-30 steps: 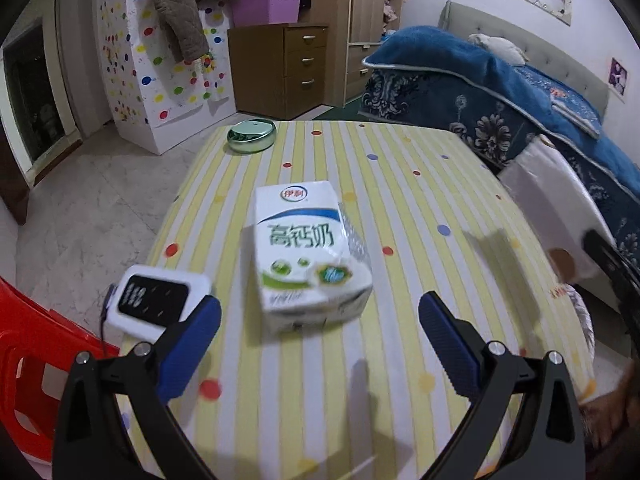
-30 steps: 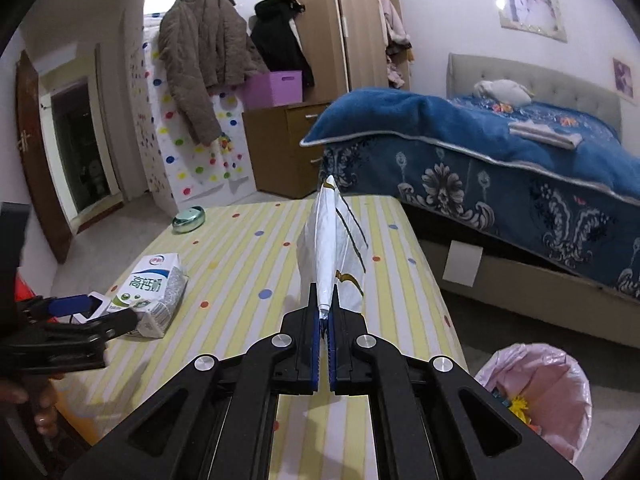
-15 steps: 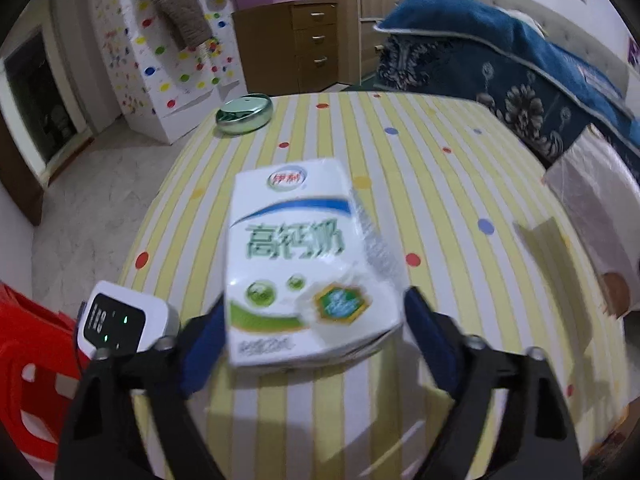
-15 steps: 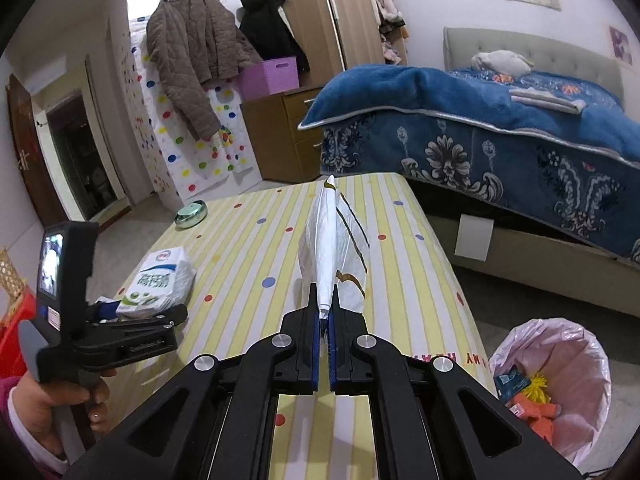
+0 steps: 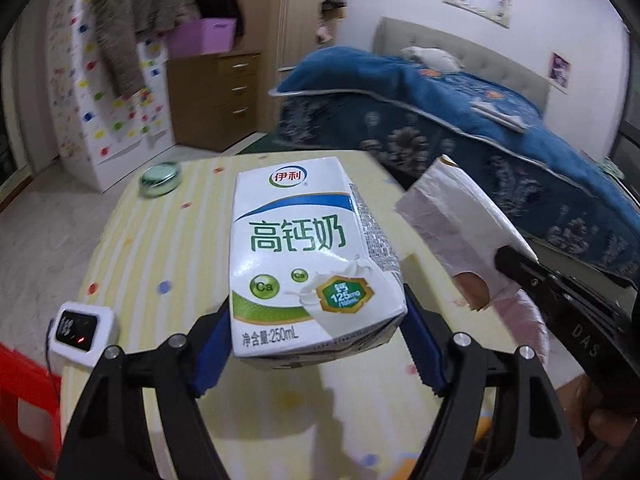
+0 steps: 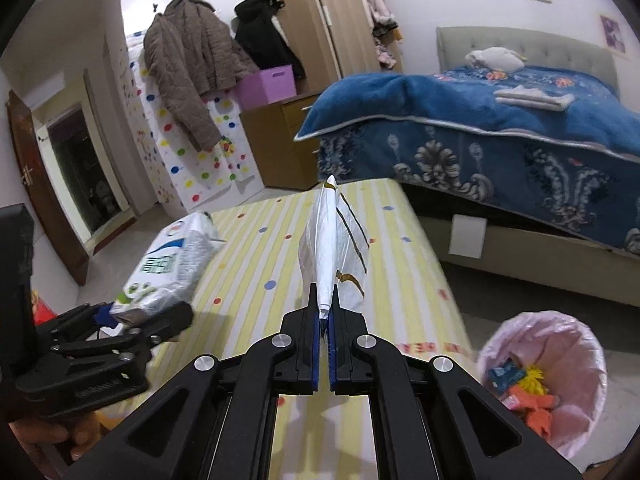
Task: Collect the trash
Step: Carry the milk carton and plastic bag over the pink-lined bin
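Left wrist: left claw grips milk carton.

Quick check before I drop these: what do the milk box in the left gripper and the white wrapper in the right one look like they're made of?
Milk carton: seems to be coated paperboard with a glossy printed face; creased folds and a dented bottom edge suggest a soft-walled, probably empty pack. White wrapper: thin paper or paper-like film, matte white with gold lines, pressed flat between the right gripper's pads. Which of the two it is I cannot tell.
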`<state>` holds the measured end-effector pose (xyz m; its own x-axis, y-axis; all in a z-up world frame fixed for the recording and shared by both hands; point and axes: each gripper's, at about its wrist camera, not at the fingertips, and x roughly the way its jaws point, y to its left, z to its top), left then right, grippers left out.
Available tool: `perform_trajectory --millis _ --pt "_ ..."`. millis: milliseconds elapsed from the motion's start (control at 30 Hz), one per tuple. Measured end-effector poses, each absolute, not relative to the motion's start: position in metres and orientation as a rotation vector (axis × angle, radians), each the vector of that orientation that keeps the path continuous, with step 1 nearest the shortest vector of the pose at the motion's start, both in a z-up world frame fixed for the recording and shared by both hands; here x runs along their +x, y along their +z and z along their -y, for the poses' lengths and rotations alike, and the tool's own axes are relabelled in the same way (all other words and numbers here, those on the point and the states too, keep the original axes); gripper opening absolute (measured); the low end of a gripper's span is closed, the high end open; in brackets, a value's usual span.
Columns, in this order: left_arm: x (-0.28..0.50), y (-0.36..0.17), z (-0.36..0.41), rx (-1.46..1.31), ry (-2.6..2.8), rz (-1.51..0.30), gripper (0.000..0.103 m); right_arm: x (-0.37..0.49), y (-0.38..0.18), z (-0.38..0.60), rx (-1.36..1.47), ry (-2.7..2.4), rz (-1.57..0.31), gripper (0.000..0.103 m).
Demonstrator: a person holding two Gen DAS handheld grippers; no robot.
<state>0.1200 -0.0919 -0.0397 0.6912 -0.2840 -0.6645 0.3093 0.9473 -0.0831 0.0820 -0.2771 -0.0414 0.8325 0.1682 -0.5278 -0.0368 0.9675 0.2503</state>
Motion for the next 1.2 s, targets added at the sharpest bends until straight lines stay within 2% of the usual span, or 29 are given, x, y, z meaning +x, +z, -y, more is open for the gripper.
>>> perform_trajectory --millis 300,767,1067,1133,1167,1200 --pt "0.108 -0.042 0.178 0.101 -0.554 -0.737 0.074 0.035 -0.021 0.349 0.258 -0.061 -0.596 0.002" --pt "0.104 -0.068 0.309 0.234 -0.828 -0.789 0.074 -0.013 -0.062 0.450 0.360 -0.344 -0.673 0.005" --pt "0.105 -0.089 0.366 0.286 -0.899 -0.826 0.076 -0.004 -0.093 0.489 0.398 -0.401 -0.740 0.004" --pt "0.108 -0.092 0.374 0.289 -0.899 -0.836 0.079 0.000 -0.100 0.495 0.411 -0.398 -0.750 0.008" --pt "0.111 -0.093 0.377 0.292 -0.897 -0.844 0.087 0.005 -0.104 0.498 0.414 -0.399 -0.759 0.009" --pt "0.113 -0.094 0.378 0.290 -0.885 -0.846 0.094 0.008 -0.109 0.502 0.426 -0.396 -0.769 0.023"
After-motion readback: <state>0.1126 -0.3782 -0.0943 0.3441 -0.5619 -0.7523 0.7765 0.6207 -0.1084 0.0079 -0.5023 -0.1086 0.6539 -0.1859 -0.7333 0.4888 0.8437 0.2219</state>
